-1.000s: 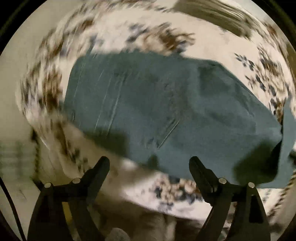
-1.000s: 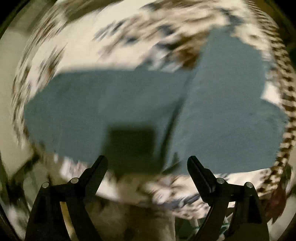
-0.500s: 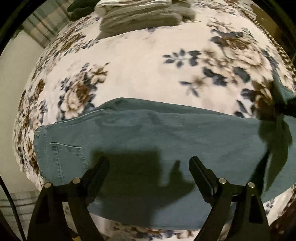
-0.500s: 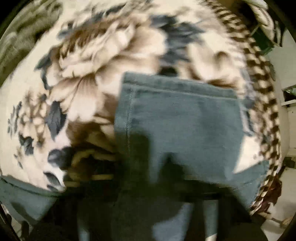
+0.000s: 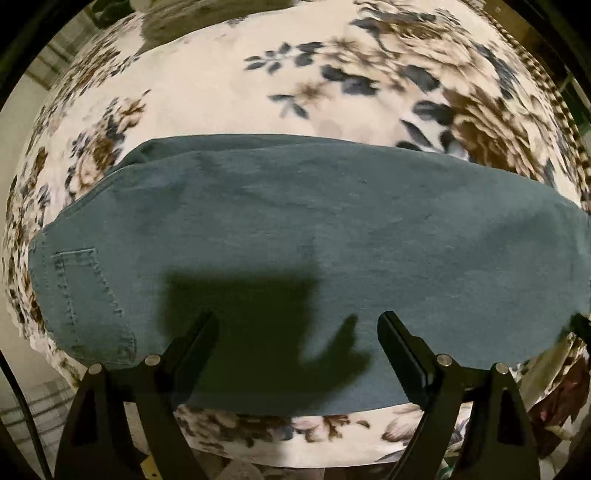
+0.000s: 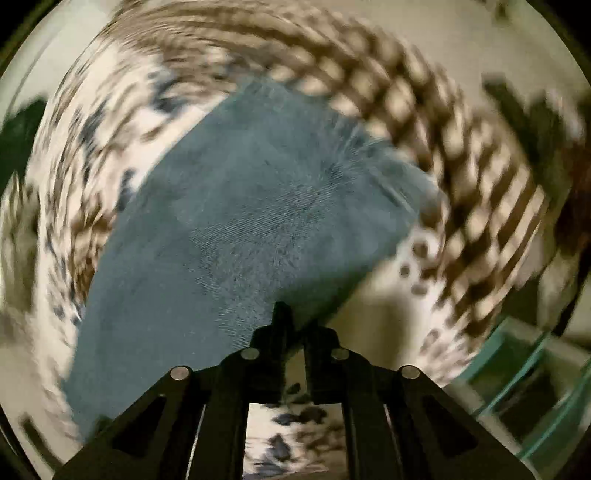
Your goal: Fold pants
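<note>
Teal denim pants [image 5: 314, 236] lie flat across a floral blanket [image 5: 229, 92], folded lengthwise, with a back pocket [image 5: 85, 295] at the left end. My left gripper [image 5: 297, 332] hovers open and empty over the pants' near edge. In the blurred right wrist view my right gripper [image 6: 293, 321] is shut on the edge of the pants leg [image 6: 236, 229], which spreads up and left from the closed fingers.
The blanket has a brown checked border [image 6: 461, 177] at the right edge. A pile of folded clothes [image 5: 177, 18] sits at the far side. A glass-like surface [image 6: 535, 387] shows at lower right in the right wrist view.
My right gripper has closed on the pants leg and is swinging fast. The left view has moved closer to the pants; the left gripper stays open.
</note>
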`<state>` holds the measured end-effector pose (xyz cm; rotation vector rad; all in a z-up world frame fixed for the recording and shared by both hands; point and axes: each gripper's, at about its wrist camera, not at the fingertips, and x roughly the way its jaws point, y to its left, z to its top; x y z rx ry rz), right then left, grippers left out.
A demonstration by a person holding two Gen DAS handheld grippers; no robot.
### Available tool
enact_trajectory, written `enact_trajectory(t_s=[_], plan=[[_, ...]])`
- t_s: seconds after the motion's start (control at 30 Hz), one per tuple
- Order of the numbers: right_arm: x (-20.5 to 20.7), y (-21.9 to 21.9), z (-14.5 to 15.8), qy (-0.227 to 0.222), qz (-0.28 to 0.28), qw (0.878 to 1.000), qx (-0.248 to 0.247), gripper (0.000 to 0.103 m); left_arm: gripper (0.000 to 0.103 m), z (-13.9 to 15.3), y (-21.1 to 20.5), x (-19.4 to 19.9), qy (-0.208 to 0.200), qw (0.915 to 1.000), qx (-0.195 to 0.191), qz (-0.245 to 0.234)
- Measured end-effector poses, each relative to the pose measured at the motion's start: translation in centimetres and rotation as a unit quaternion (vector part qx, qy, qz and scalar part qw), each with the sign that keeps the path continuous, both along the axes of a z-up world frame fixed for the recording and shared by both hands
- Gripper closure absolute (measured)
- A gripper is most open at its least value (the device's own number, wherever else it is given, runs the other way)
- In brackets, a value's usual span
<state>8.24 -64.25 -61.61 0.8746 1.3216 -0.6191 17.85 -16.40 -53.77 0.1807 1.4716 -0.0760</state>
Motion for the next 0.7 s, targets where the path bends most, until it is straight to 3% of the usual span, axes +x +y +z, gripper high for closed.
enact_trajectory(t_s=[0.07, 0.13, 0.2, 0.27, 0.3, 0.33, 0.37, 0.4, 0.5, 0.6, 0.7], plan=[[-1.5, -1.4, -0.8, -0.004, -0.035, 0.999, 0.018, 0.092, 0.015, -0.1, -0.8, 0.0, -0.003, 1.0000, 0.002, -0.005], [-2.5, -2.3, -0.9, -0.020, -0.054, 0.998, 0.020, 0.076, 0.015, -0.3, -1.6, -0.1, -0.003, 1.0000, 0.002, -0.006], [-2.7, -2.8, -0.8, -0.037, -0.069, 0.997, 0.022, 0.041, 0.015, -0.4, -2.0, 0.2, -0.003, 1.0000, 0.001, -0.007], [-2.4, -3.3, -1.5, -0.042, -0.077, 0.996, 0.034, 0.039, 0.015, -0.5, -2.3, 0.6, -0.004, 1.0000, 0.001, -0.006], [-1.9, -3.8, -2.0, -0.033, -0.073, 0.996, 0.039, 0.042, 0.015, -0.6, -2.4, 0.7, -0.004, 1.0000, 0.001, -0.005], [-0.5, -3.7, -2.8, -0.028, -0.071, 0.996, 0.041, 0.052, 0.015, -0.7, -2.5, 0.9, -0.004, 1.0000, 0.001, -0.004], [-0.2, -3.4, -3.0, -0.030, -0.068, 0.997, 0.035, 0.087, 0.015, -0.7, -2.5, 1.0, -0.004, 1.0000, 0.002, -0.003], [0.4, -2.9, -2.9, -0.012, -0.052, 0.998, 0.015, 0.095, 0.015, -0.6, -2.6, 1.1, -0.004, 1.0000, 0.001, -0.002], [1.2, -1.7, -1.8, -0.008, -0.010, 0.999, -0.035, 0.096, 0.015, -0.2, -2.6, 0.8, -0.006, 1.0000, 0.001, 0.002], [0.4, -1.5, -1.5, -0.008, -0.012, 0.999, -0.044, 0.097, 0.015, -0.2, -2.7, 0.8, -0.009, 1.0000, 0.002, 0.003], [0.6, -1.2, -2.4, 0.021, 0.004, 0.999, -0.042, 0.095, 0.015, -0.4, -2.0, 0.8, -0.008, 0.9999, 0.000, 0.009]])
